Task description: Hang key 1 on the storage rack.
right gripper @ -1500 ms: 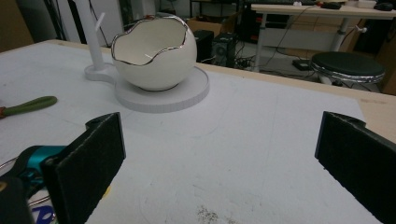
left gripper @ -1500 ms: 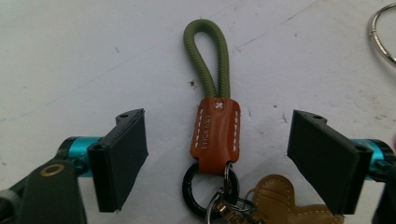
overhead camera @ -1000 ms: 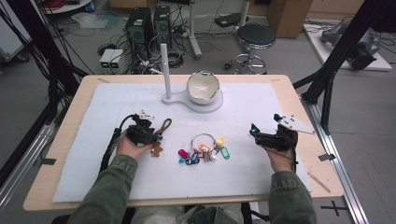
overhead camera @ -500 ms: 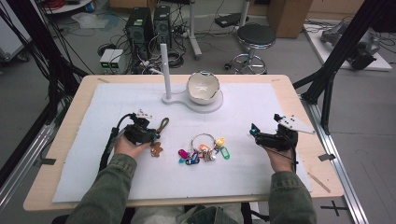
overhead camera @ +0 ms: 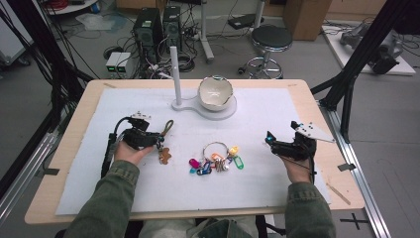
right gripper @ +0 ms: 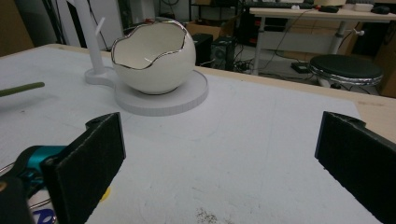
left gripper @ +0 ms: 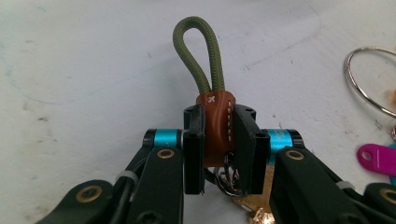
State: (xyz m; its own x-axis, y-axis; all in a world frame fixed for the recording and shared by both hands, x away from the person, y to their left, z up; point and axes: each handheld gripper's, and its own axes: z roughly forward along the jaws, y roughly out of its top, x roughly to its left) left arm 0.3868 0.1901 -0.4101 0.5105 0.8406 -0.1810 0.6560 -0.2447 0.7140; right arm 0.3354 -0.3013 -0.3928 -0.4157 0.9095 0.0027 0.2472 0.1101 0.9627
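1. Jaws of the left hand-held gripper (left gripper: 218,140) are clamped on the brown leather tab (left gripper: 218,126) of a keychain with an olive cord loop (left gripper: 198,51), at centre left of the high view.
2. Jaws of the right hand-held gripper (overhead camera: 271,141) are held wide apart, with nothing between them.
3. Coloured key tags on a ring (overhead camera: 216,157) are seen lying on the tabletop (overhead camera: 257,183) at mid-frame.
4. An egg-shaped bowl (overhead camera: 215,92) is seen at upper centre.

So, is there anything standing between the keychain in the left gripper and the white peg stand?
Nothing visible. The left gripper is shut on the brown keychain, and the white mat between it and the peg stand is bare. The ring of coloured tags lies off to the side.
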